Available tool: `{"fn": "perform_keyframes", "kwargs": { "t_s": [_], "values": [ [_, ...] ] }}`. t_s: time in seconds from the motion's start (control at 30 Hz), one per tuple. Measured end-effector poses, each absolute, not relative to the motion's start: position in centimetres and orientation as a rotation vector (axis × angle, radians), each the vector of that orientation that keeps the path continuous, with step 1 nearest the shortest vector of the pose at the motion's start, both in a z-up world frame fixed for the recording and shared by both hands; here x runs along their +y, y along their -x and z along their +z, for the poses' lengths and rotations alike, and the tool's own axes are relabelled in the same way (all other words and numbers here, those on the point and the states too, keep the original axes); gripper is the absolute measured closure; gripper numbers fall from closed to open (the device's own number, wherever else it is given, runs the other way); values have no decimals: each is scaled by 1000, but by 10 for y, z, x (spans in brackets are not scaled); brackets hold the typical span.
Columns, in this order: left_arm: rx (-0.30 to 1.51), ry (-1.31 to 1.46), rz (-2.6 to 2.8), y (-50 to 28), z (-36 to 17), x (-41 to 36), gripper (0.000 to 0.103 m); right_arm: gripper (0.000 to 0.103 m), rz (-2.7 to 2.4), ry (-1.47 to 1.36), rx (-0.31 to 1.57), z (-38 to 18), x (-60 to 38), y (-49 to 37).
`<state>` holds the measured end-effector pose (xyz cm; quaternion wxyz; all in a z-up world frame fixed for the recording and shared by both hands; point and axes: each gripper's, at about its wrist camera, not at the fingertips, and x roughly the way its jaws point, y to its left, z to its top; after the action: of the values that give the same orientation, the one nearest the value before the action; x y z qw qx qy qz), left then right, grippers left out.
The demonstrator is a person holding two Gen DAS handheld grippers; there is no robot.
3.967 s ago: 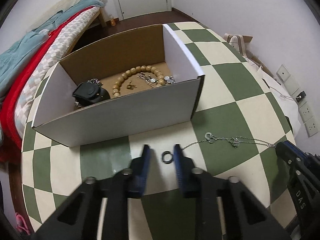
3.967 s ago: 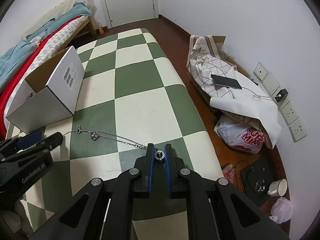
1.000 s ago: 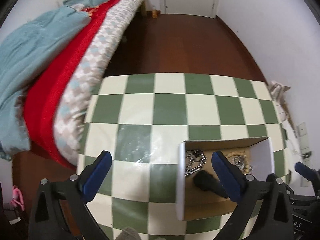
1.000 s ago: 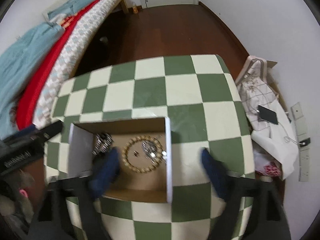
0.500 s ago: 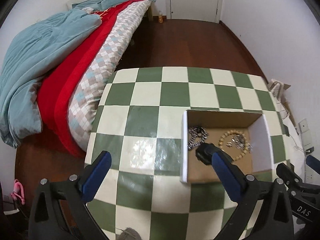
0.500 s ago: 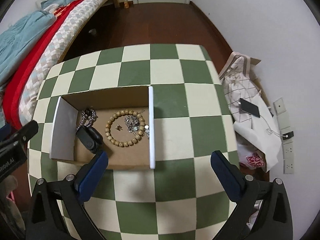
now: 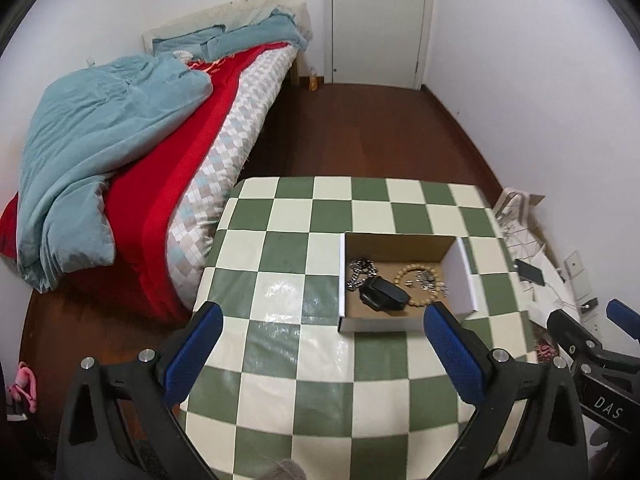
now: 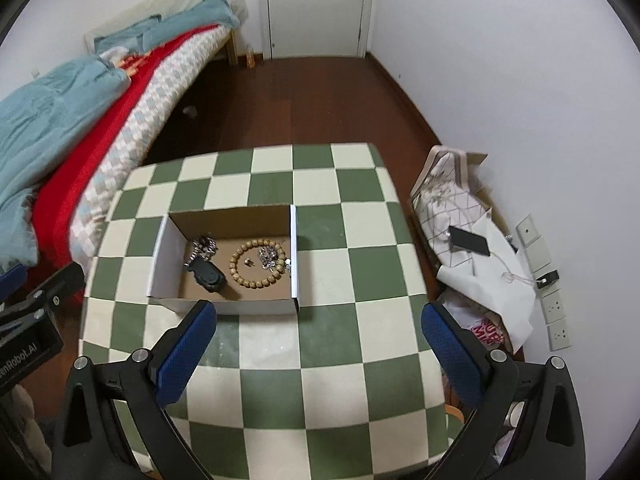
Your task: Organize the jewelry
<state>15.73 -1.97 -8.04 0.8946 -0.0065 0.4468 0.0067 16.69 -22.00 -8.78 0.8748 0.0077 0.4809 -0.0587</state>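
left claw (image 7: 322, 354) spread, empty | right claw (image 8: 320, 350) spread, empty | jewelry: bead bracelet (image 8: 258, 263), chains in box (image 8: 224, 304) at 12 o'clock on bench (image 8: 320, 400) | risk: low claw return clips box wall, shifting contents

Both cams sit high up, looking down over the checkered table (image 7: 320, 380) toward the door (image 8: 316, 8). Left one's off to the left, catching the bed (image 7: 120, 140); both share the box (image 8: 296, 248) from well back.
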Motion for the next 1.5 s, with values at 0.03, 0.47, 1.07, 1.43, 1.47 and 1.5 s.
{"fn": "perform_keyframes", "kwargs": {
  "t_s": [0.03, 0.47, 1.07, 1.43, 1.47, 1.5],
  "values": [
    [919, 16, 10, -150, -74, -19, 1, 0, -123, -19, 991, -81, -220, -159],
    [792, 11, 4, -75, -1, -10, 1, 0, -118, -11, 838, 12, -218, -61],
    [778, 27, -7, -32, 33, -14, 1, 0, -81, -5, 754, 74, -208, 4],
    [787, 18, -1, -54, 42, -24, 1, 0, -81, -1, 798, 70, -205, -26],
    [786, 15, 4, -57, 42, -24, 1, 0, -82, 4, 797, 71, -204, -29],
    [791, 14, 5, -61, 42, -25, 1, 0, -85, 6, 797, 71, -205, -32]
  ]
}}
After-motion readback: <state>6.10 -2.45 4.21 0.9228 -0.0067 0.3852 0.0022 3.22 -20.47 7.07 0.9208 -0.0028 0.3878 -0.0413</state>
